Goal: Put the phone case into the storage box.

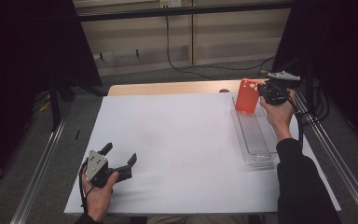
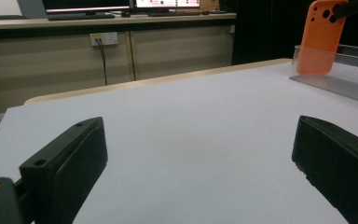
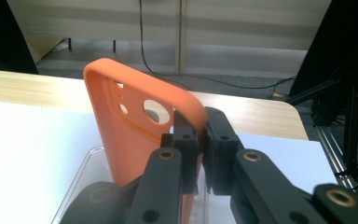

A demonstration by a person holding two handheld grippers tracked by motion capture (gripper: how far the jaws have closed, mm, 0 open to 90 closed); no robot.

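Observation:
An orange phone case (image 1: 247, 95) stands upright at the far end of a clear plastic tray (image 1: 256, 140) on the right of the table. My right gripper (image 1: 262, 88) is shut on the case's upper edge; in the right gripper view its jaws pinch the rim of the orange phone case (image 3: 135, 135) beside the camera holes. My left gripper (image 1: 119, 156) rests low at the near left of the white sheet (image 1: 182, 140), open, nothing between its jaws. Its own view shows the orange phone case (image 2: 320, 39) far off at upper right, standing in the clear plastic tray (image 2: 340, 84).
The white sheet covers most of a wooden table (image 1: 168, 87). Metal rails (image 1: 42, 163) run along both sides. Dark stands and cables (image 1: 307, 60) crowd the far right; a cable (image 1: 170, 42) hangs down the back wall.

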